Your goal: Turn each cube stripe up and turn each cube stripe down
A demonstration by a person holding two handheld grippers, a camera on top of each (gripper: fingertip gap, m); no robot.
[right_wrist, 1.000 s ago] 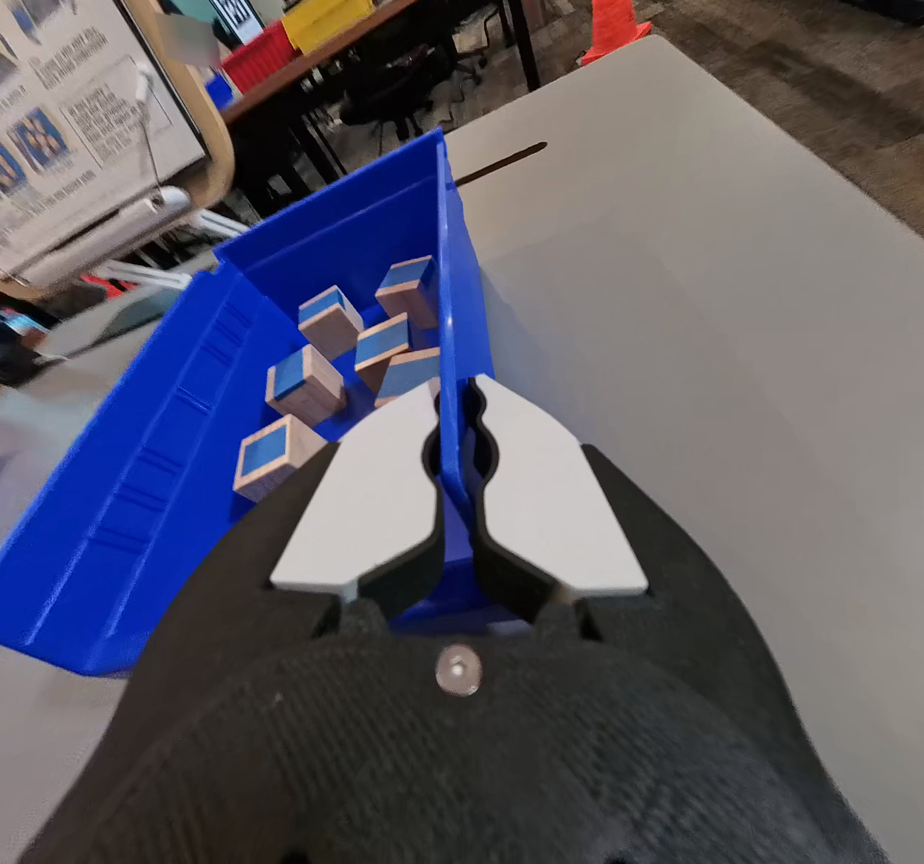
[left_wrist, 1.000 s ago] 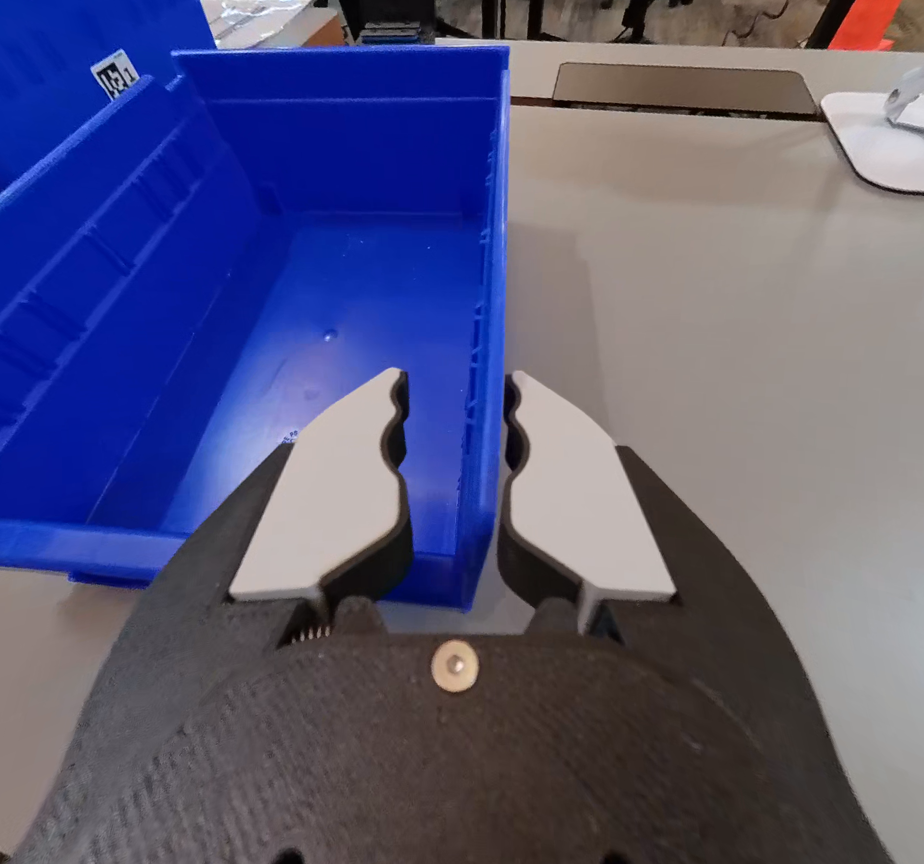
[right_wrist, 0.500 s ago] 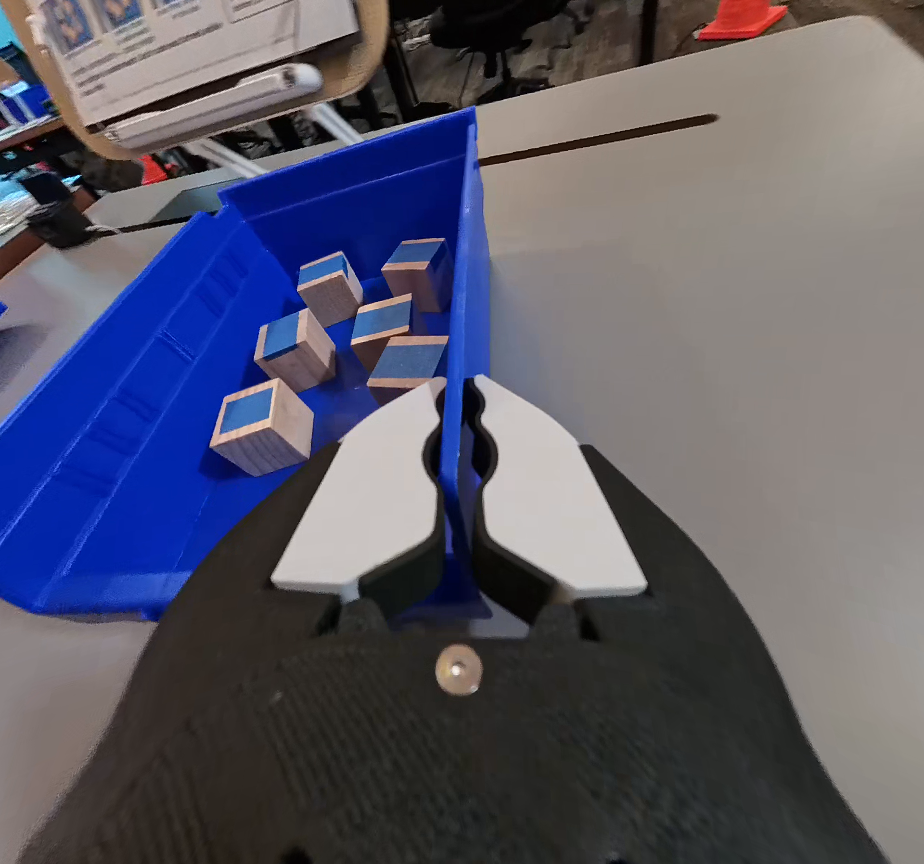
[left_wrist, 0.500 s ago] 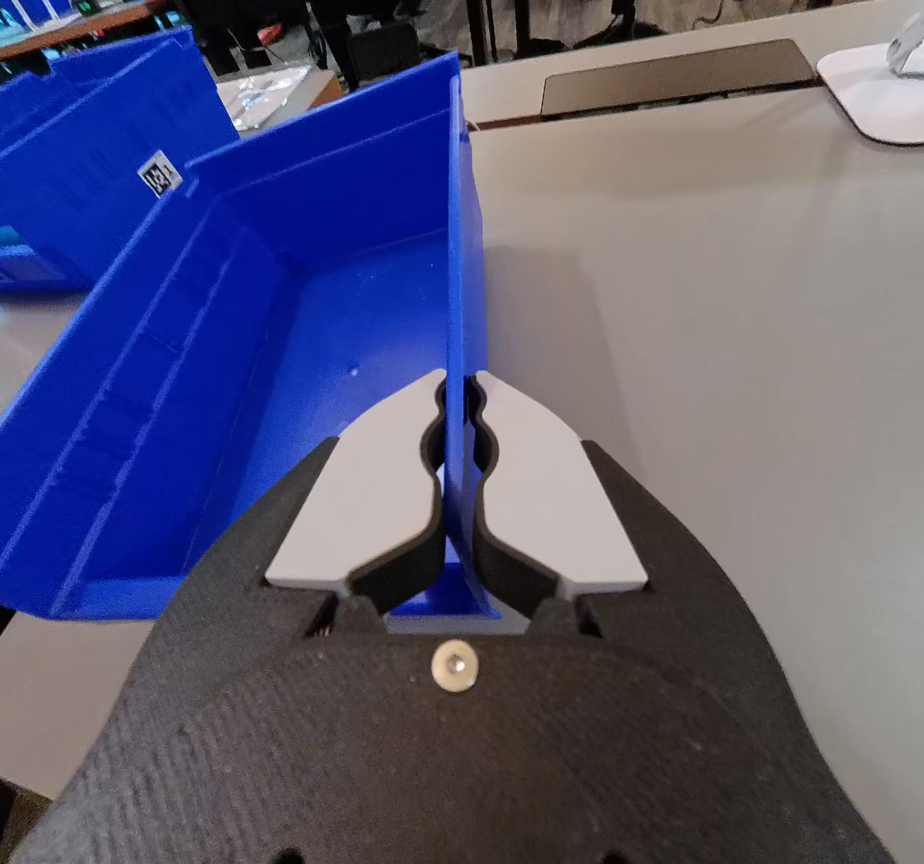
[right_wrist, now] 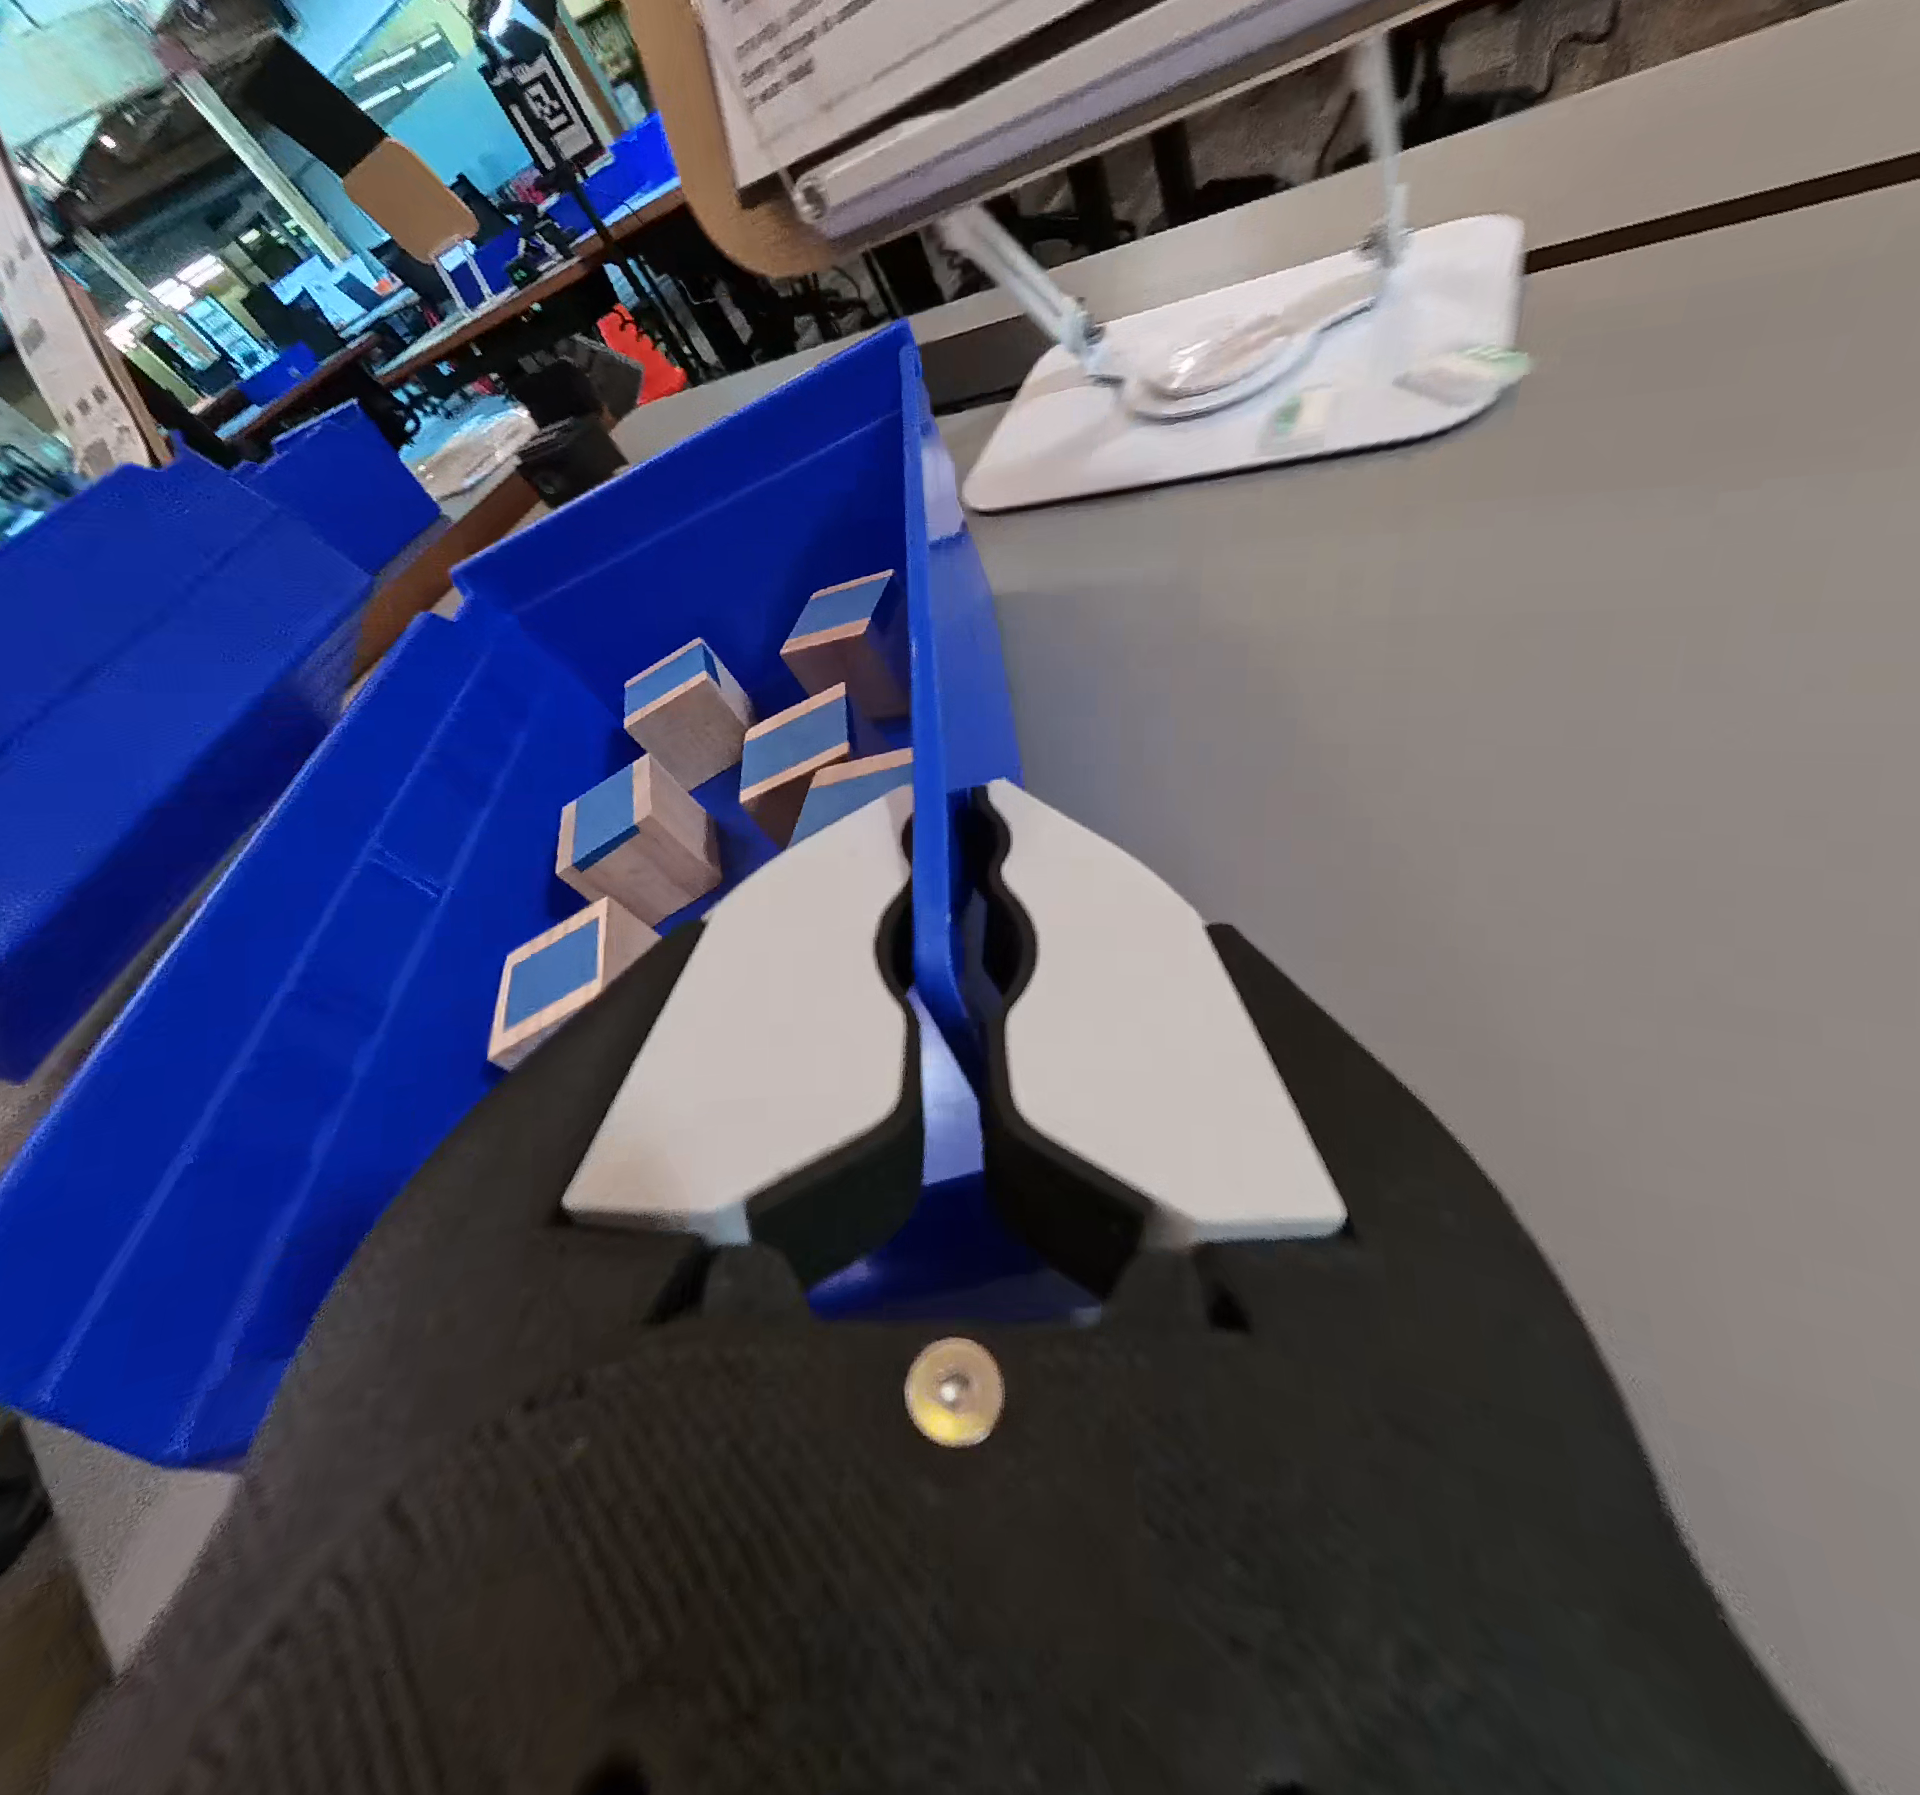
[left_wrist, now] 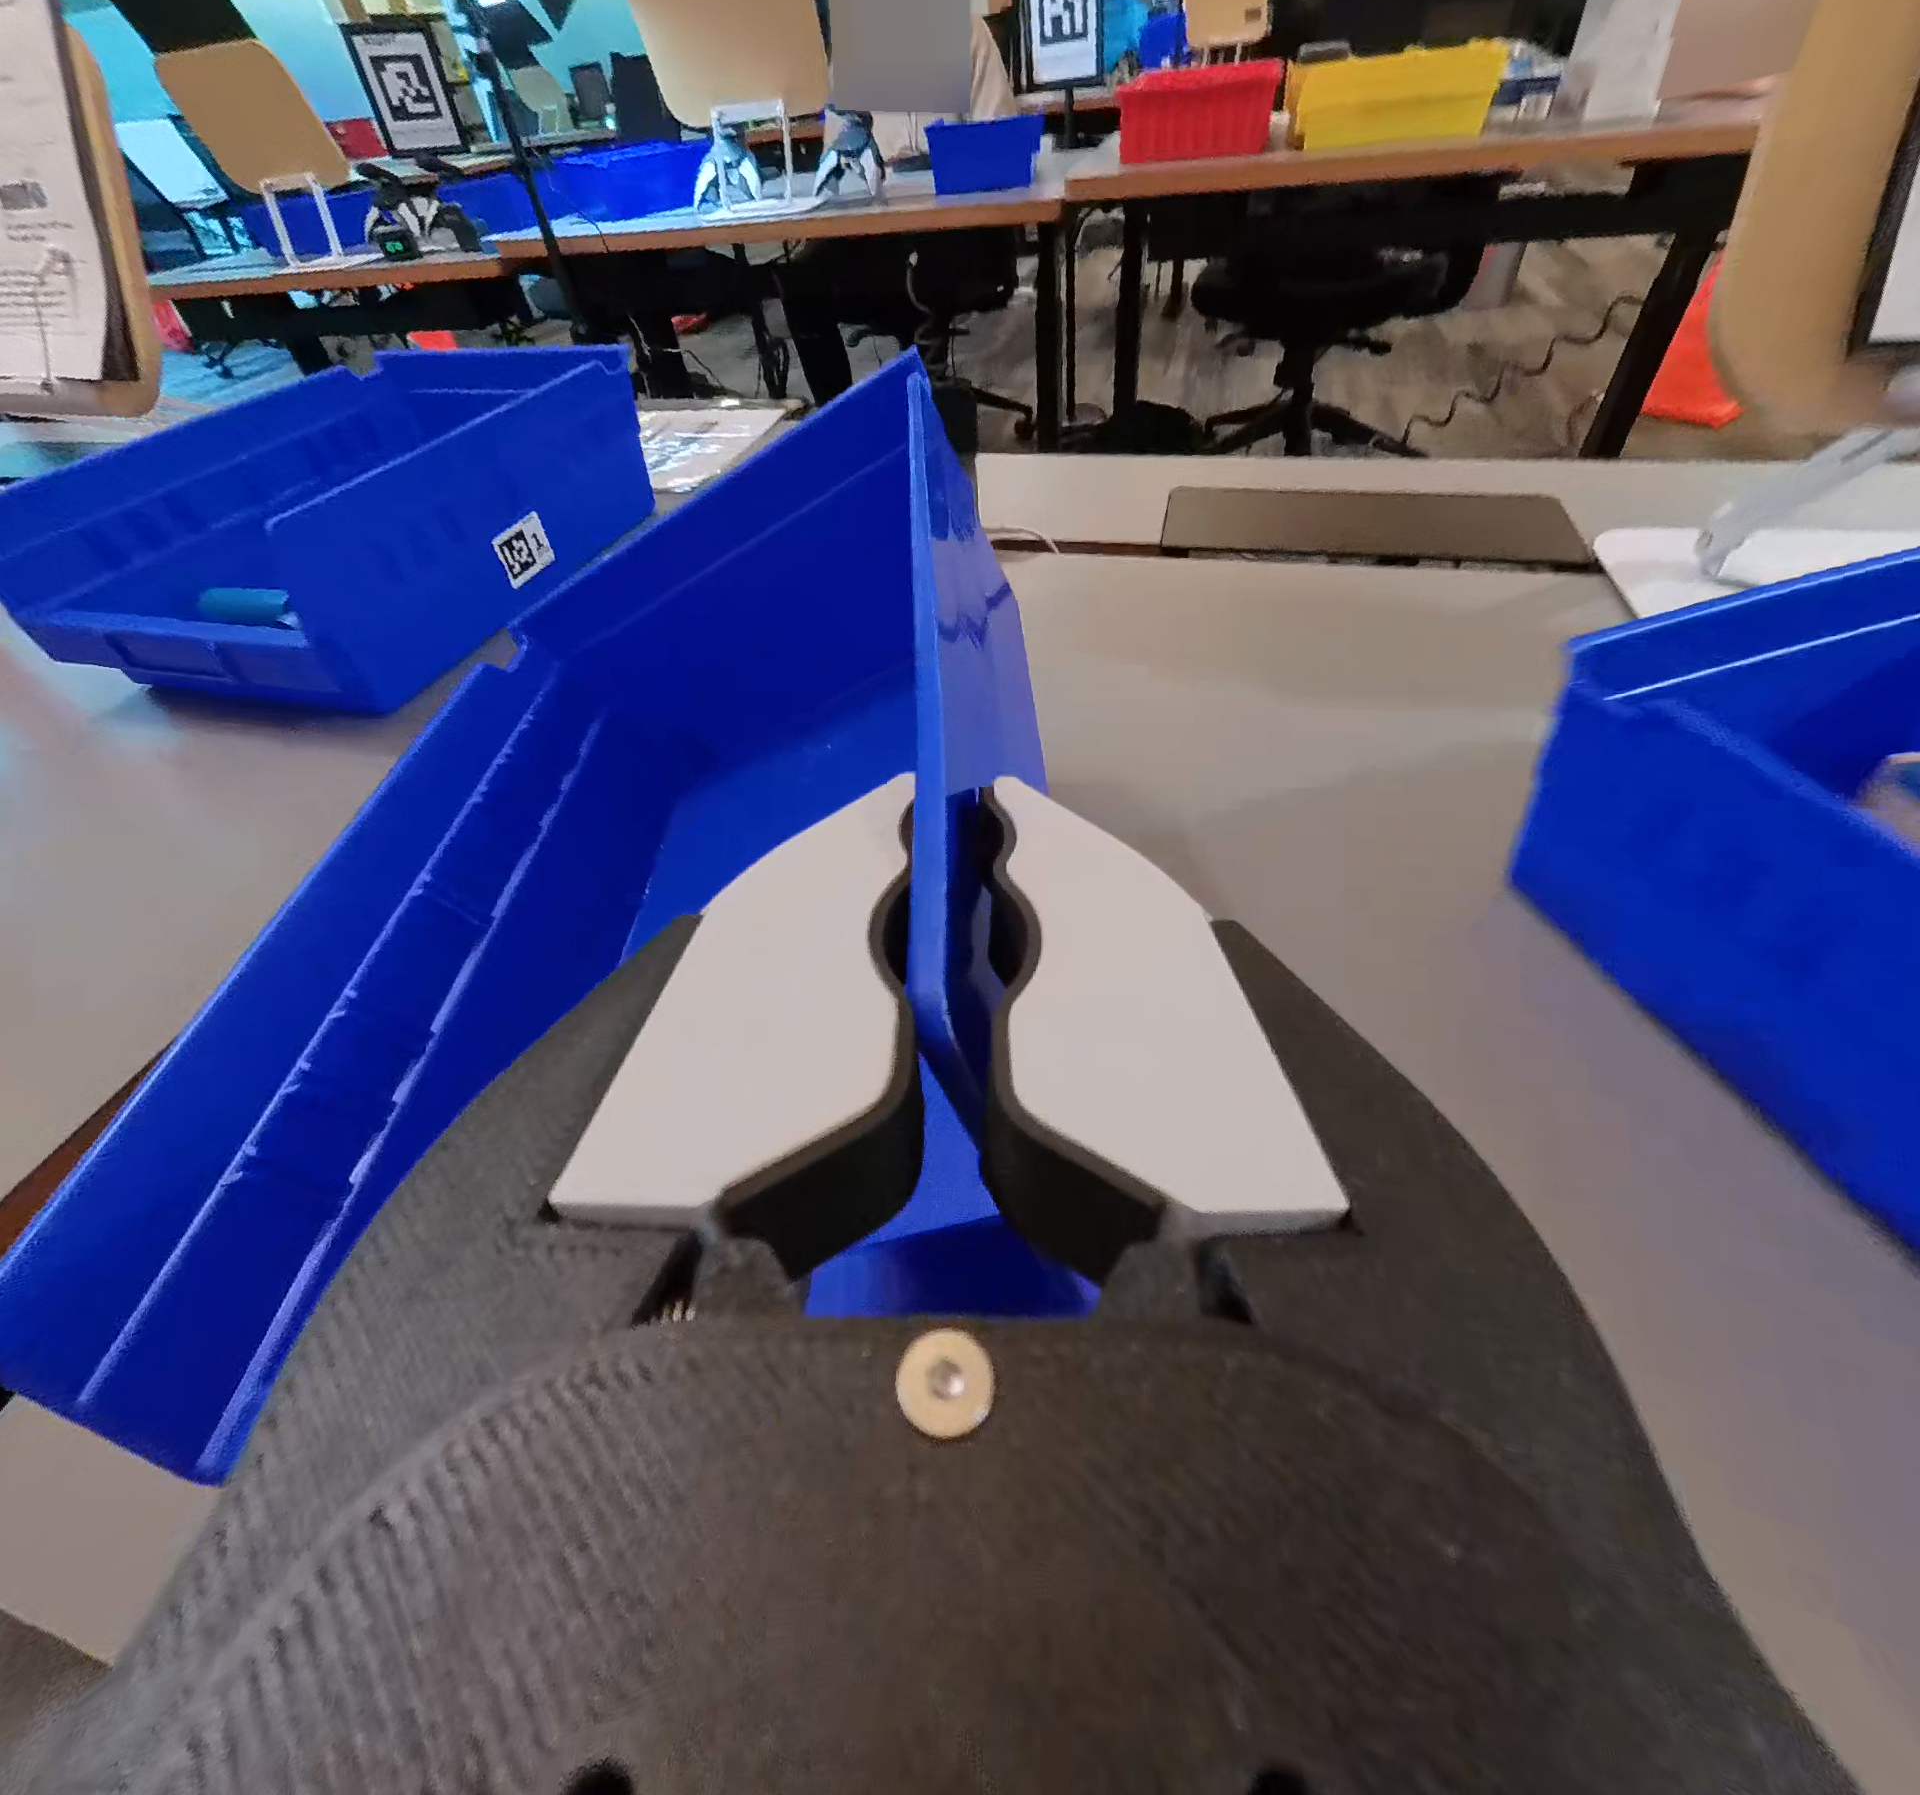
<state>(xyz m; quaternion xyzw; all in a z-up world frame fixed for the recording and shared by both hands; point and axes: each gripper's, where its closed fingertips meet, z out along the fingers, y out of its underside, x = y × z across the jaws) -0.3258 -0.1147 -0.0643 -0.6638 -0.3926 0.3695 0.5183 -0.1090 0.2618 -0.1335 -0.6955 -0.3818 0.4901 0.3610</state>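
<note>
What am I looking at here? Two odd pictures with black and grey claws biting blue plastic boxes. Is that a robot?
No robot: a person holds one hand tool in each hand, and each carries a camera that looks along its two fingers. The left picture shows the left gripper, shut on the side wall of an empty blue plastic bin. The right picture shows the right gripper, shut on the wall of a second blue plastic bin that holds wooden cubes with blue-taped faces. Both bins are on a grey table, where a white stand base also sits.

A lab: long workbenches (left_wrist: 1351,161), coloured bins (left_wrist: 1195,109), printed marker boards (left_wrist: 1062,0).
</note>
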